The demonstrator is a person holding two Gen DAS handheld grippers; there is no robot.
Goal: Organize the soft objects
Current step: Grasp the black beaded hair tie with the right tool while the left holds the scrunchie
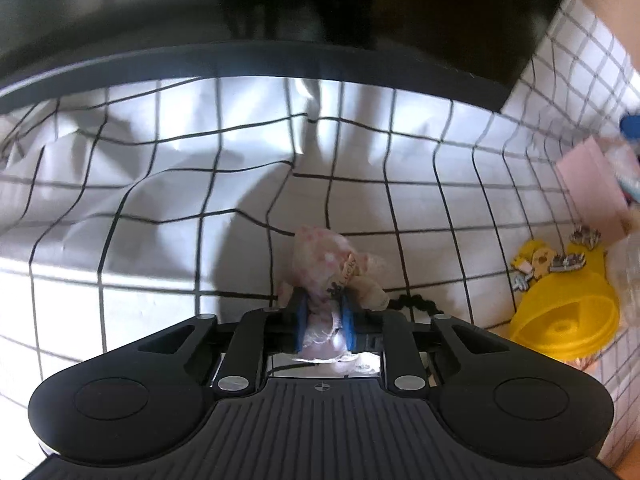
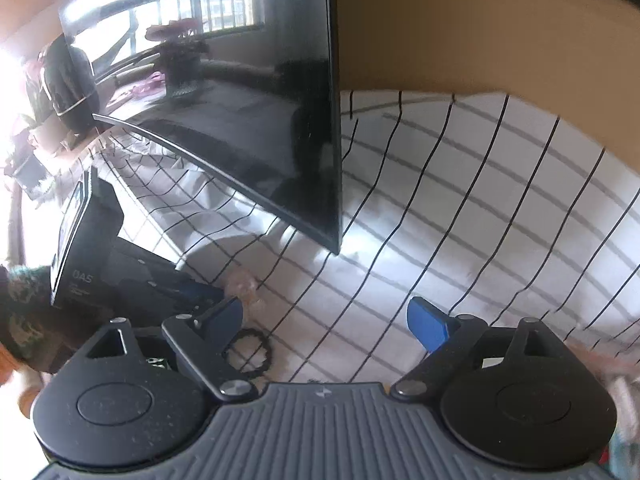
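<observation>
My left gripper (image 1: 325,304) points steeply down at the checked tablecloth (image 1: 160,184) and is shut on a soft pink floral fabric piece (image 1: 320,256) with a small "Lucky" tag. The fabric bulges out ahead of the blue pads and its tip rests on or just above the cloth. A black hair tie (image 1: 412,303) lies just right of it. In the right wrist view my right gripper (image 2: 326,312) stands open over the cloth with nothing between its fingers. The hair tie (image 2: 250,354) lies by its left finger, and the pink fabric (image 2: 242,284) shows beyond that.
A dark monitor (image 2: 248,120) stands on the table behind both grippers. At the right of the left wrist view lie a yellow plastic lid with a cartoon figure (image 1: 568,312) and a pink card (image 1: 592,184). A brown wall (image 2: 480,40) backs the table.
</observation>
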